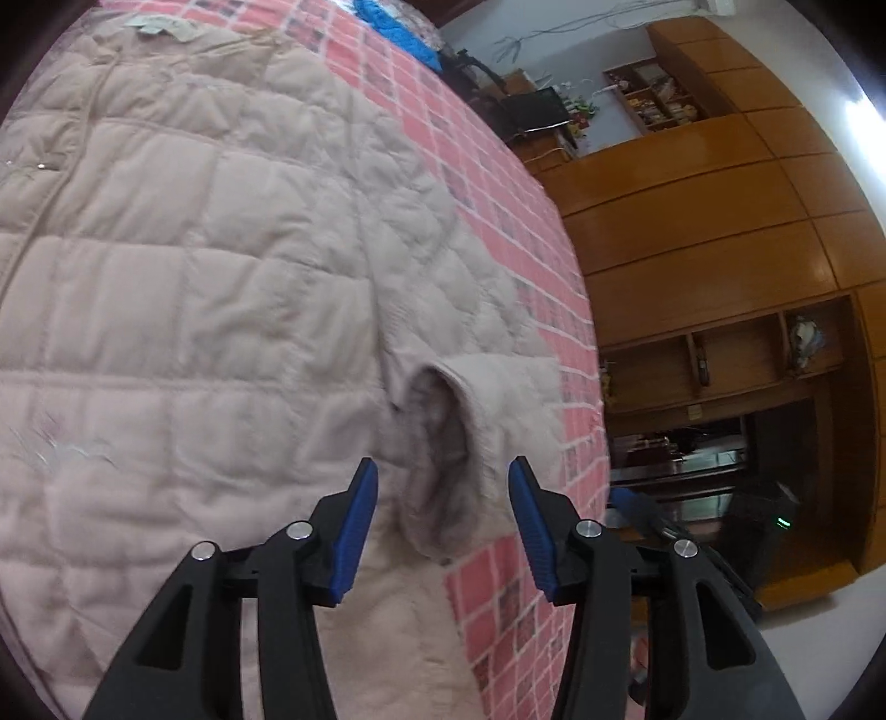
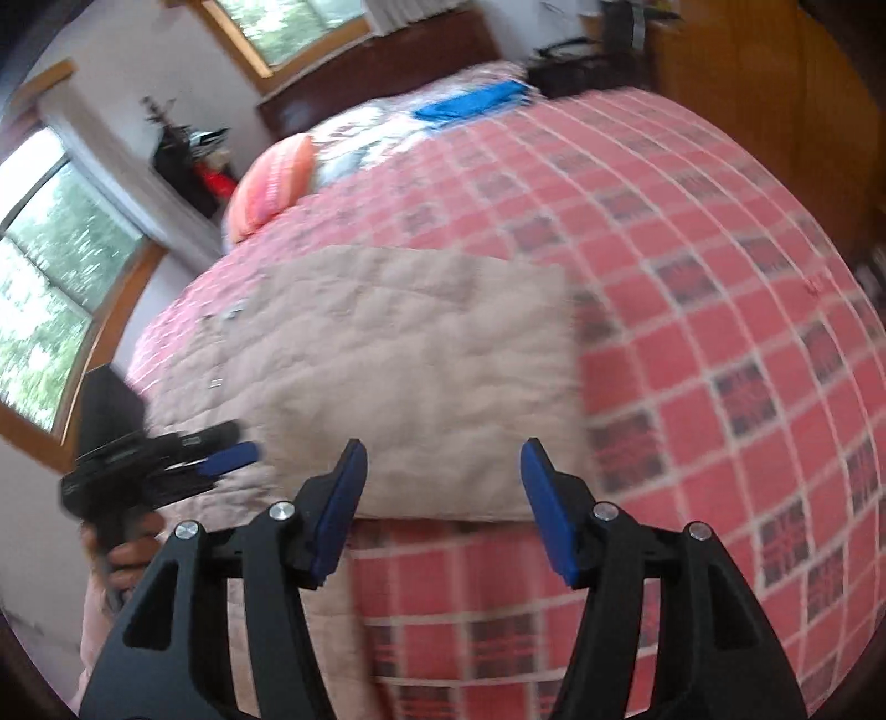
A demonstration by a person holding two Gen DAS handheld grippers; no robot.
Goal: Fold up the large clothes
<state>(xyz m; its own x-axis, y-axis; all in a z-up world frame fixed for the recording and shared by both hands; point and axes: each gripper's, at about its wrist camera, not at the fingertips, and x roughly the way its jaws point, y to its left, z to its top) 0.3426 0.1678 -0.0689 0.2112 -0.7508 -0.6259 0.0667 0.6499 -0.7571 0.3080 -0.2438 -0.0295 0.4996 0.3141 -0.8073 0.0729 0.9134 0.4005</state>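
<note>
Pink puffy coat (image 1: 194, 288) lies spread flat on the bed, on top of the red checked bedspread (image 1: 498, 183). You hold your left gripper (image 1: 443, 526) just over the coat, with its blue pads wide apart and nothing between them. Right in front of that gripper sits the sleeve cuff (image 1: 448, 454), with its round opening turned toward you. The coat's big quilted body stretches out ahead and to the left of the gripper. A blue cloth (image 1: 398, 27) lies far ahead on the bed.

Your right gripper (image 2: 443, 504) is wide apart too and holds nothing. The coat's edge (image 2: 443, 498) lies just ahead of it, and the folded part of the coat (image 2: 415, 360) sits past that. Checked bedspread (image 2: 692, 332) fills the space to the right of this gripper. To its left you can see your other gripper (image 2: 166, 465) over the coat, held by your hand (image 2: 124, 554). A pink pillow (image 2: 271, 183) rests far ahead on the bed.
</note>
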